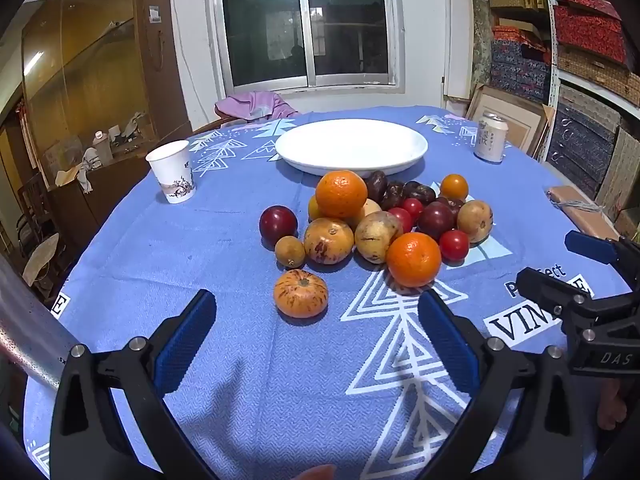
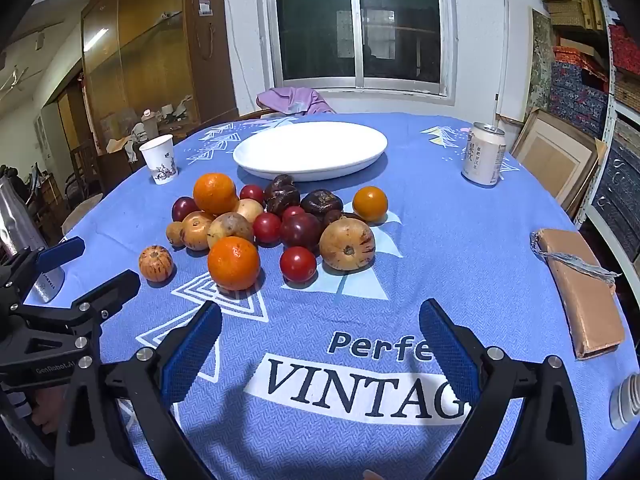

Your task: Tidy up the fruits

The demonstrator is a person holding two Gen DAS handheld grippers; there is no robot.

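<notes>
Both claws are hanging spread and empty above the bench (image 2: 460,240): left claw (image 1: 316,332), right claw (image 2: 320,340). The fruit pile (image 2: 280,224) is sitting just before the empty white plate (image 2: 310,152). Probably best starting with the stray striped fruit (image 1: 301,293), gripping across its widest part.

Fruit pile (image 2: 276,224) mid-table on the tablecloth (image 2: 460,248), just before the plate (image 2: 310,152). Paper cup (image 2: 159,159) far left, can (image 2: 483,155) far right, wrapped packet (image 2: 580,292) at right edge. One striped fruit (image 2: 156,263) apart, left of pile.
</notes>
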